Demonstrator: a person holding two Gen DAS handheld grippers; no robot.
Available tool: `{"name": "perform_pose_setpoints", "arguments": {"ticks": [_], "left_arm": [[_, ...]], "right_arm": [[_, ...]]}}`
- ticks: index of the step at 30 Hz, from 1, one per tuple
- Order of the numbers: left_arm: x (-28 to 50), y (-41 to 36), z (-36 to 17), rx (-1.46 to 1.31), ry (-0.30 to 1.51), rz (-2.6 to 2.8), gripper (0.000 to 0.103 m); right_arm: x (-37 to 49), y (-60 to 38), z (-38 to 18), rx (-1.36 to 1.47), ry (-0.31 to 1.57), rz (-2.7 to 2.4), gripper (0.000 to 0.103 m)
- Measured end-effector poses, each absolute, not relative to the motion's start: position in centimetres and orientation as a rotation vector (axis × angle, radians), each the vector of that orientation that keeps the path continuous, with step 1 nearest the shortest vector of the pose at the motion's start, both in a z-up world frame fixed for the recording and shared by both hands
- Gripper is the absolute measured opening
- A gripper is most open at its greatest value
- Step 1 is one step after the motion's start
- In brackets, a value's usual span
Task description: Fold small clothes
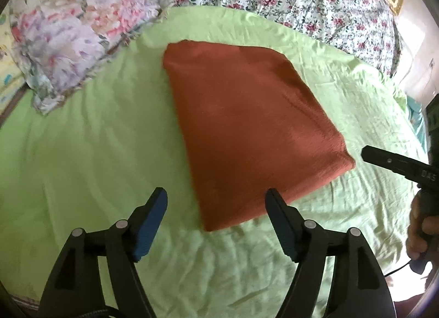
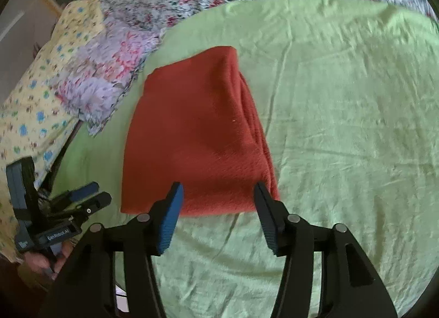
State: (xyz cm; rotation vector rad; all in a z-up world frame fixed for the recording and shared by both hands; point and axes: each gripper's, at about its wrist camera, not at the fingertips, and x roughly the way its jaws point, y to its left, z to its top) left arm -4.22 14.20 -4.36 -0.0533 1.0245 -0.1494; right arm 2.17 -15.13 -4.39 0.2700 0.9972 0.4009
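White lettering "GenRobot.AI" runs along the black plastic handle bar of the left gripper, seen at eight o'clock in the right wrist view. In the left wrist view, at three o'clock, the black plastic body of the right gripper carries pale characters that look like "DAS", cut off by the picture's edge. Nothing else is legible.

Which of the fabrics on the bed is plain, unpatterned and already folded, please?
The rust-red cloth, folded flat on the green sheet; the other loose fabrics beside it all carry floral or printed patterns.
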Motion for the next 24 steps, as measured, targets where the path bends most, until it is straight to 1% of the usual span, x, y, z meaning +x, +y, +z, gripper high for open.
{"name": "perform_pose_setpoints", "arguments": {"ticks": [2,9,12,13,15,20,24], "left_arm": [[-4.8,14.3,-4.5,-0.021,1.023,-0.141,0.077],[-7.5,14.5,-4.9,0.080,0.997,-0.105,0.080],[-8.6,14.6,-4.9,0.106,0.977,-0.093,0.081],[-8.8,14.8,-4.9,0.109,0.972,-0.091,0.081],[-9.3,14.8,-4.9,0.117,0.968,-0.091,0.082],[-9.8,14.7,-5.0,0.118,0.974,-0.103,0.082],[-9.7,14.4,-4.7,0.104,0.969,-0.118,0.083]], "right_arm": [[1.4,-14.6,-4.2,0.241,0.987,0.400,0.061],[-1.3,-13.2,-4.5,0.143,0.975,0.391,0.069],[-2.5,-12.7,-4.7,0.107,0.961,0.394,0.079],[-2.9,-12.6,-4.8,0.094,0.953,0.395,0.080],[-3.8,-12.3,-4.9,0.069,0.933,0.403,0.085],[-4.8,-11.8,-5.1,0.052,0.918,0.414,0.089],[-5.0,-11.6,-5.1,0.045,0.925,0.404,0.089]]}}
